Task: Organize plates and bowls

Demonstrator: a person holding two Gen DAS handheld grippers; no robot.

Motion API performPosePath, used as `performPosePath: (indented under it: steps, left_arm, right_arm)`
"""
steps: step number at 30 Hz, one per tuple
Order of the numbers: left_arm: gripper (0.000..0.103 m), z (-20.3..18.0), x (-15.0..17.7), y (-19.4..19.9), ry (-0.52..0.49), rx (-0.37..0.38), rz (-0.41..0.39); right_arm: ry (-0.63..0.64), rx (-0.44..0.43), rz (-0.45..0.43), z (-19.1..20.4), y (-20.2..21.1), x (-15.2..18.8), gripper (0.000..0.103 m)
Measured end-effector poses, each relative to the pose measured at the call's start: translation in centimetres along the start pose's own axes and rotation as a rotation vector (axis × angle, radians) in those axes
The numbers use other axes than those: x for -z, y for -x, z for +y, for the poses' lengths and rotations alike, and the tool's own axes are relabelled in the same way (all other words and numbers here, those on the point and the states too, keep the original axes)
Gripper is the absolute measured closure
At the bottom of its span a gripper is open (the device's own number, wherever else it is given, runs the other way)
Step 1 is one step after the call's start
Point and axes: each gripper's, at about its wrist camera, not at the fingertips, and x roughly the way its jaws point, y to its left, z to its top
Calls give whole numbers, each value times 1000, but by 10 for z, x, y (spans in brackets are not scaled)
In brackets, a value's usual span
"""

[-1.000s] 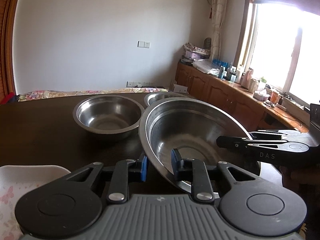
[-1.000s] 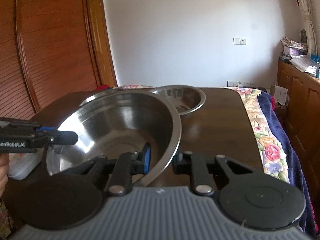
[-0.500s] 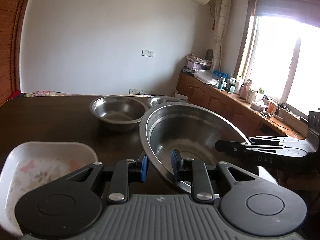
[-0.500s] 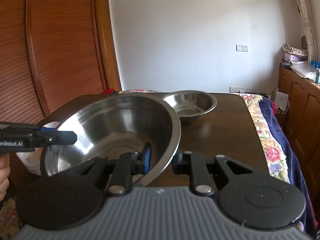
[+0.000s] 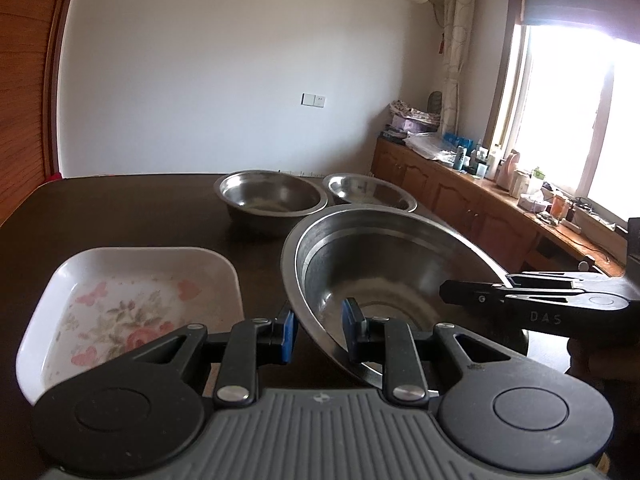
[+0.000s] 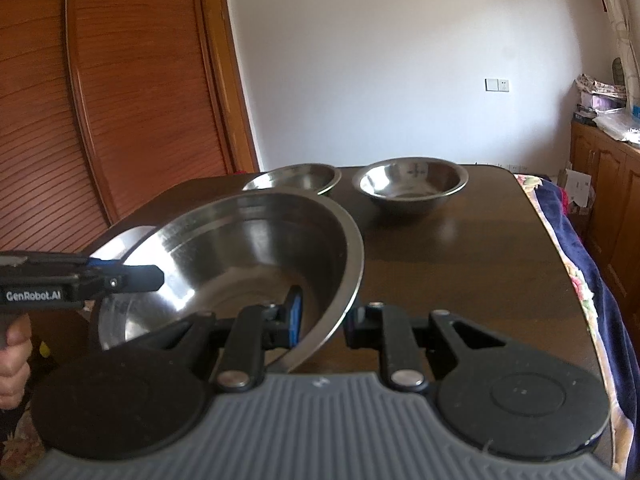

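A: Left gripper [image 5: 318, 330]: we clamp the near rim of the large steel bowl [image 5: 384, 264], one pad outside the wall, one inside.

B: Right gripper [image 6: 322, 320]: same bowl, opposite rim, pinched likewise. We hold it between us, tilted, above the dark table [image 5: 120, 216].

A: Left view, at 9 o'clock of the bowl: white floral dish [image 5: 132, 304] lying flat on the table. At 12 o'clock, well apart: a medium steel bowl [image 5: 272, 200]; just beside it, toward 1 o'clock, a shallower steel bowl [image 5: 370, 196].

B: A hand [image 6: 14, 360] grips the left gripper's handle, at 9 o'clock in the right view.
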Motion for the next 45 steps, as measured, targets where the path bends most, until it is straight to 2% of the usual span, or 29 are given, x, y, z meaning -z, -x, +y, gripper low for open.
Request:
performPosePath:
  steps: [7, 17, 19, 20, 21, 22, 24, 26, 27, 28, 30, 32, 34, 38, 42, 45]
  left_arm:
    - [70, 0, 2, -8, 10, -5, 18]
    - [69, 1, 3, -11, 11, 14, 11]
    - [62, 1, 3, -11, 11, 15, 6]
    - [53, 1, 3, -10, 7, 10, -2]
    - [44, 2, 3, -9, 3, 2, -10]
    - [41, 2, 2, -7, 3, -4, -18]
    - [26, 3, 1, -3, 3, -6, -30]
    - [16, 2, -1, 2, -5, -15, -49]
    - [12, 1, -2, 4, -9, -20, -61]
    - [11, 1, -3, 7, -12, -23, -70]
    - [5, 0, -6, 12, -19, -32, -86]
    - [1, -1, -6, 16, -30, -40, -98]
    - [0, -3, -7, 21, -43, -48, -109]
    - [0, -4, -9, 30, -46, -49, -121]
    - [0, -3, -10, 39, -52, -63, -130]
    - [0, -2, -11, 46, -52, -74, -140]
  right_arm:
    - [21, 9, 4, 11, -2, 6, 81]
    - [1, 7, 9, 6, -4, 10, 80]
    - [2, 8, 7, 5, -4, 11, 79]
    - [3, 11, 5, 5, -5, 11, 79]
    - [4, 16, -1, 4, -4, 12, 76]
    - [11, 25, -10, 5, -3, 12, 70]
    - [37, 55, -30, 6, 0, 12, 67]
    - [45, 71, -48, 6, 5, 10, 57]
    - [49, 84, -59, 7, 8, 10, 47]
    - [55, 96, -75, 7, 11, 9, 42]
    - [73, 117, -108, 9, 20, 6, 41]
    - [76, 126, -127, 9, 28, 3, 36]
    - [80, 129, -149, 9, 36, 0, 27]
    - [80, 129, -186, 13, 50, -2, 20]
    - [81, 123, -213, 16, 60, -2, 6]
    - [79, 121, -231, 17, 65, -2, 0]
